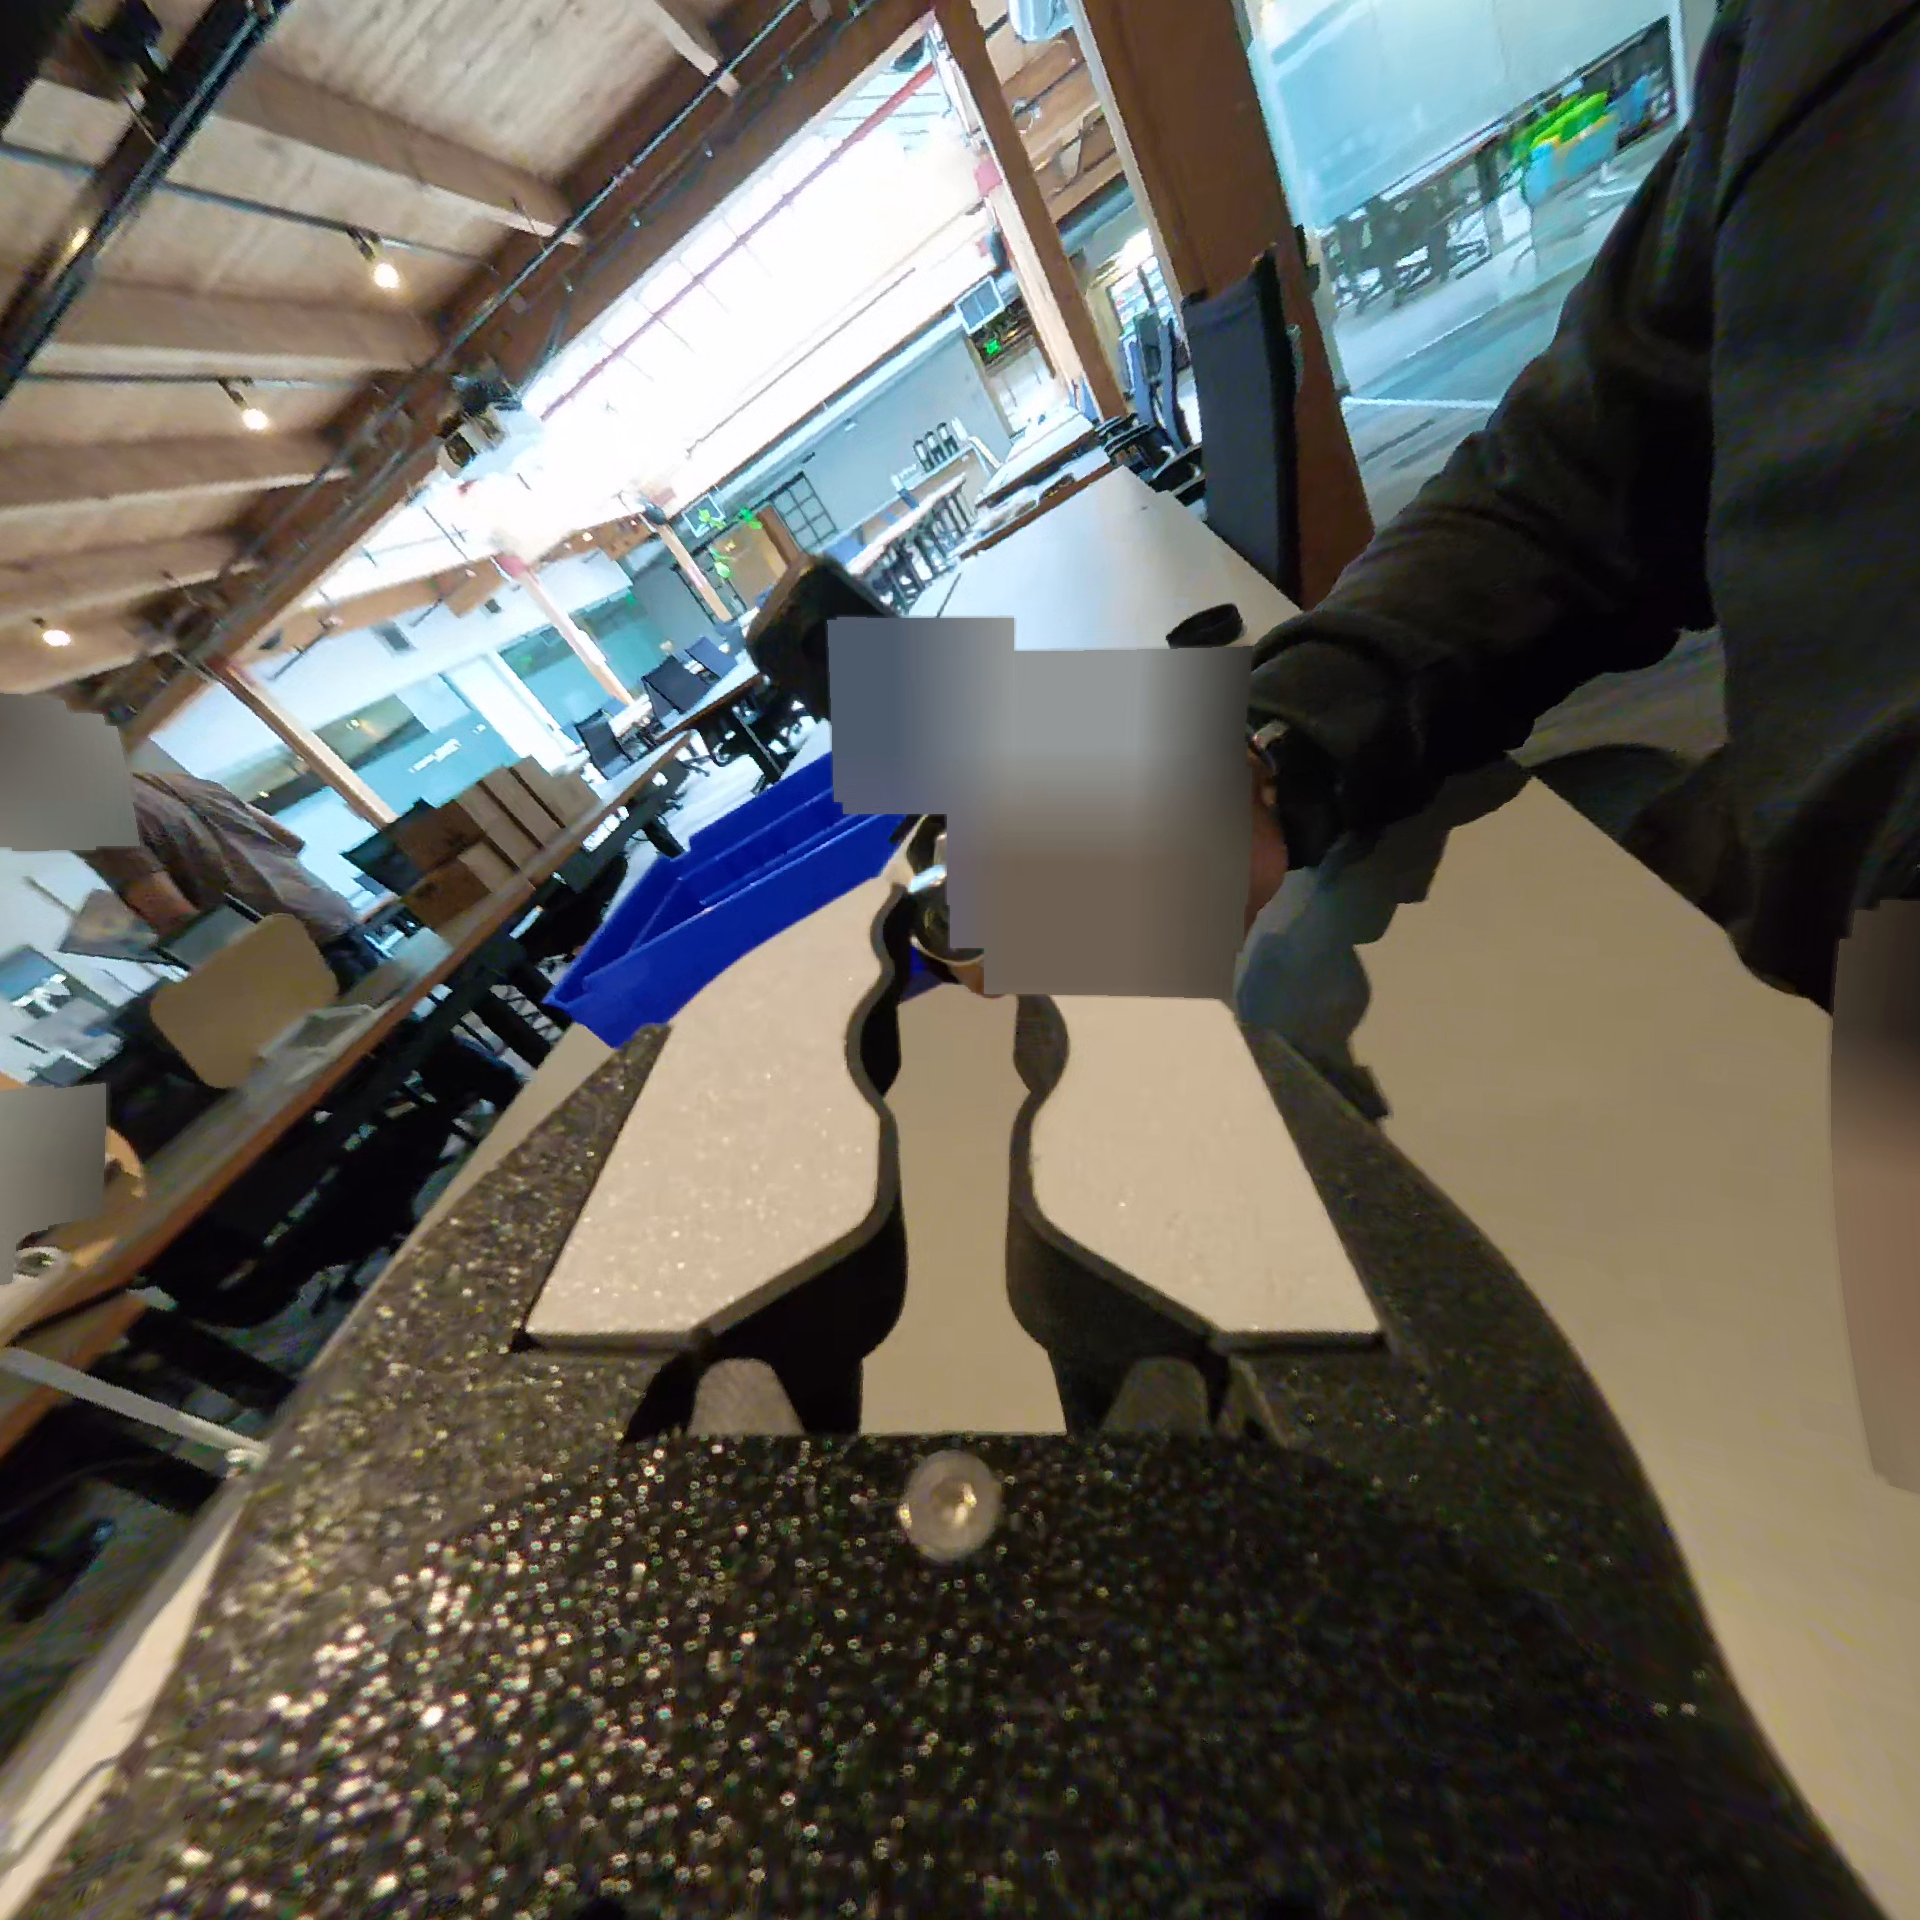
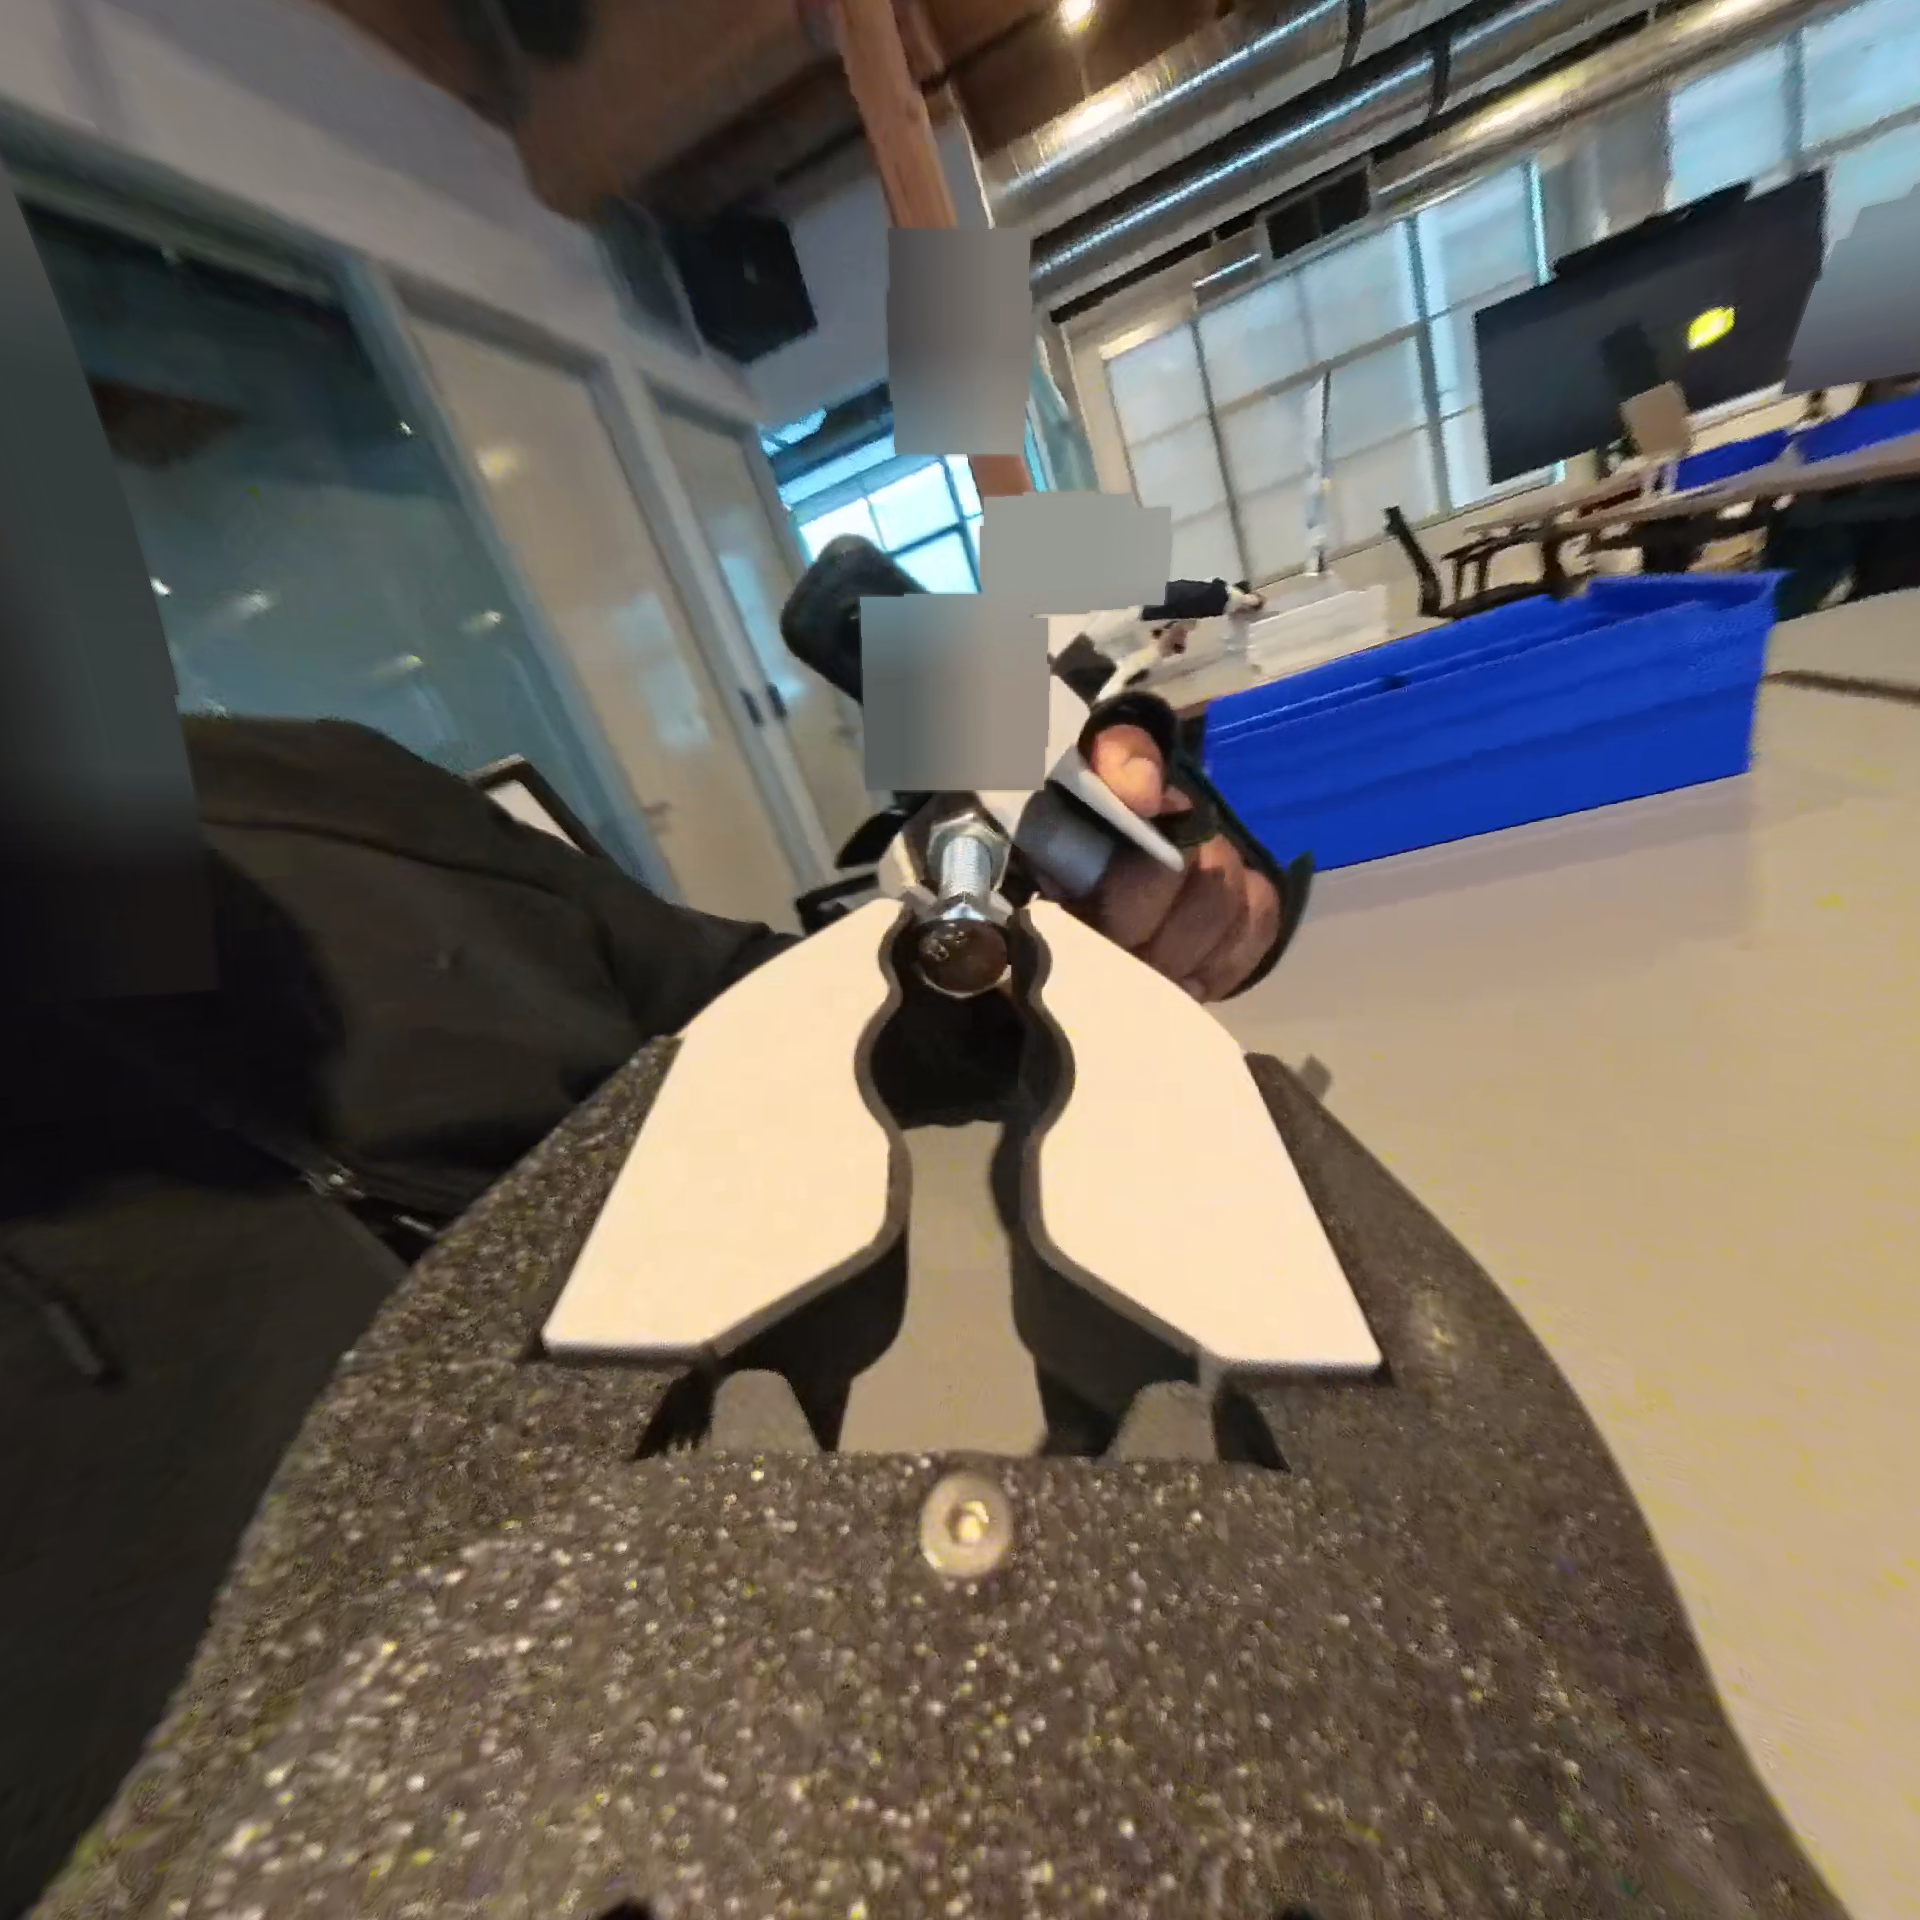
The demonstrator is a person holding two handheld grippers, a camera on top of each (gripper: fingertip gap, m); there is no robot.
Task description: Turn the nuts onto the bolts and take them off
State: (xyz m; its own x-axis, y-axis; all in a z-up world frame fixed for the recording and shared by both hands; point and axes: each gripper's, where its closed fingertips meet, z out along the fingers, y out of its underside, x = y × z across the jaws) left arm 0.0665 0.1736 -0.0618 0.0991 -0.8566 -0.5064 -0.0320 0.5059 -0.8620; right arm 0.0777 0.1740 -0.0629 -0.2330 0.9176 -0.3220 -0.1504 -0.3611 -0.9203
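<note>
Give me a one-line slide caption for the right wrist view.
Right gripper clamps the head of a silver bolt, threaded shank pointing away toward the other gripper, blue bin on the pale table behind.

Bright blown-out skylight glare, wide-angle edge bending, soft motion blur throughout.

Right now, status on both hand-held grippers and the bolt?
Right hand-held gripper shut on bolt by its head. Left hand-held gripper meets it at a blurred patch; grip unreadable. Blue bin behind, apart.

Right tool (image 2: 961,951) clamped tight, left tool (image 1: 951,935) tips hidden
</note>
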